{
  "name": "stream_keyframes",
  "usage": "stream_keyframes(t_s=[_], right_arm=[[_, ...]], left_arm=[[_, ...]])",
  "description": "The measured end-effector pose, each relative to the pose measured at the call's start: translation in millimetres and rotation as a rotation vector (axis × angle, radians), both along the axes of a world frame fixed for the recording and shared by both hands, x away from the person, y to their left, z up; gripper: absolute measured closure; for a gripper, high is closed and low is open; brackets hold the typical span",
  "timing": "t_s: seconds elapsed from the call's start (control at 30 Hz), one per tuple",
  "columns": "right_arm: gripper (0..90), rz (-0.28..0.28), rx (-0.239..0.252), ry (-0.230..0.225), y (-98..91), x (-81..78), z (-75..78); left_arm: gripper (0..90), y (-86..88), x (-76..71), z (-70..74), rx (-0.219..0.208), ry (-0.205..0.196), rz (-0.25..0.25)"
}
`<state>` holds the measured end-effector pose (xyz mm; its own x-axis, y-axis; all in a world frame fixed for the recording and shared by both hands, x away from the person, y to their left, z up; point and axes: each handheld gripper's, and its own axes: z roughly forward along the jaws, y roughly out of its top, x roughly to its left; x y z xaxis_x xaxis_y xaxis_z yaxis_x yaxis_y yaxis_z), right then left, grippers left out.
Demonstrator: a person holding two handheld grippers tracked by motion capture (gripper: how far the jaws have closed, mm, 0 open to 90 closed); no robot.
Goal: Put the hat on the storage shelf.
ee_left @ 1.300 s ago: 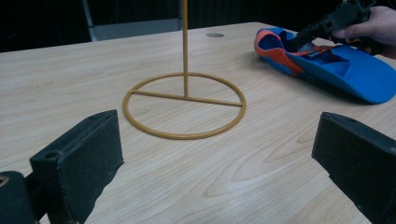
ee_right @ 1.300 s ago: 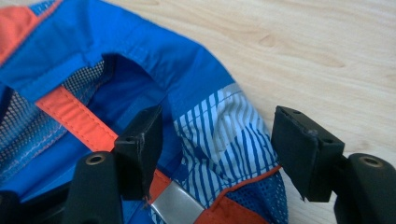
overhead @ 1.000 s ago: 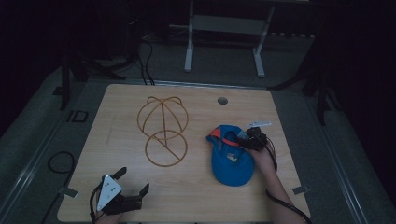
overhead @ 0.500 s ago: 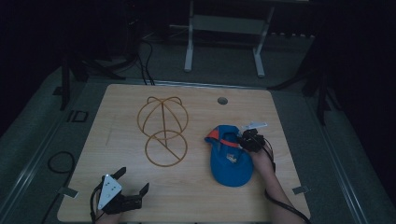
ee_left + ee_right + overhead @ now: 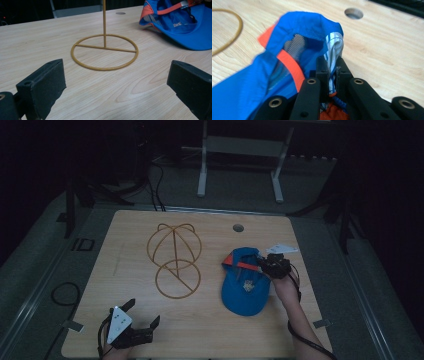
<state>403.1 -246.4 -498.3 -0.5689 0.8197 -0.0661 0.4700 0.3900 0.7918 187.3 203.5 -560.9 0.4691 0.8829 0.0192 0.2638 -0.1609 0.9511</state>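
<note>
The blue cap (image 5: 246, 282) lies on the right half of the desk (image 5: 210, 330), crown side up toward the far edge and brim pointing back toward me. My right hand-held gripper (image 5: 272, 265) sits at its far right rim, and in the right gripper view the jaws are pressed together on a fold of the cap's edge (image 5: 331, 57), a striped white and blue inner band pinched between them. That pinched part is lifted slightly, so the blue fabric arches up in front of the jaws.

The cap is bright blue with an orange strap (image 5: 241, 265) across its opening and orange trim at the edge; a patch of grey mesh lining (image 5: 295, 42) shows inside. A small pale emblem (image 5: 247, 283) sits on the top of it in the high view.

My right hand (image 5: 285, 287) reaches forward from the near edge, forearm running along the cap's right side, cable trailing back beside it.

My left hand-held gripper (image 5: 131, 327) rests low near the front left corner of the desk, well apart from the cap, its jaws spread wide with nothing between them. It looks toward the gold wire stand (image 5: 174, 260), whose ring base (image 5: 104, 52) lies flat on the wood with an upright rod rising from its crossbar. A round hole (image 5: 238, 227) is cut in the desk near the far edge.
</note>
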Motion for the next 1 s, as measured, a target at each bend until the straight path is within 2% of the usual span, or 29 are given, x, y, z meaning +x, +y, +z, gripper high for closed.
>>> stream_keyframes(t_s=[0.2, 0.33, 0.37, 0.4, 0.43, 0.47, 0.5, 0.57, 0.77, 0.8, 0.87, 0.9, 0.97, 1.0], right_arm=[[84.7, 0.023, 0.027, -0.033, -1.0, -7.2, 17.1], [84.7, 0.035, 0.042, -0.082, -1.1, -17.1, 39.5], [84.7, 0.035, 0.042, -0.082, -1.1, -17.1, 39.5], [84.7, 0.045, 0.051, -0.104, -1.8, -22.2, 49.6], [84.7, 0.045, 0.051, -0.104, -1.8, -22.2, 49.6], [84.7, 0.057, 0.06, -0.124, -2.7, -27.8, 59.0], [84.7, 0.057, 0.06, -0.124, -2.7, -27.8, 59.0], [84.6, 0.074, 0.059, -0.153, -4.0, -36.1, 71.0], [84.6, 0.106, 0.083, -0.19, -7.7, -52.1, 88.5], [84.6, 0.109, 0.096, -0.191, -8.7, -55.1, 90.4], [84.6, 0.12, 0.098, -0.201, -9.3, -61.0, 93.7], [84.6, 0.123, 0.097, -0.205, -9.6, -63.5, 95.0], [84.6, 0.128, 0.106, -0.203, -10.1, -66.4, 96.0], [84.6, 0.131, 0.106, -0.208, -10.7, -71.8, 97.4]], left_arm=[[2.1, 0.6, 0.5, 1.7, -0.012, 0.006, 0.006], [2.1, 0.6, 1.2, 3.4, -0.018, 0.018, 0.007], [2.1, 0.4, 1.2, 4.2, -0.015, 0.021, 0.008], [2.1, -0.1, 1.2, 4.8, -0.017, 0.02, 0.007], [2.1, -0.4, 1.1, 5.5, -0.013, 0.022, 0.005], [2.1, -1.7, 1.3, 7.1, -0.015, 0.028, 0.004], [2.1, -1.7, 1.3, 7.1, -0.015, 0.028, 0.004], [2.1, -4.0, 1.3, 9.8, -0.01, 0.029, 0.004], [2.1, -13.5, 2.5, 25.5, 0.015, 0.027, -0.035], [2.1, -17.2, 3.6, 31.8, 0.01, 0.041, -0.052], [2.1, -19.1, 4.6, 35.5, 0.005, 0.05, -0.06], [2.1, -22.2, 7.2, 43.8, -0.01, 0.065, -0.073], [2.1, -23.4, 8.2, 48.4, -0.018, 0.064, -0.082], [2.1, -25.9, 10.0, 58.4, -0.018, 0.051, -0.093]])
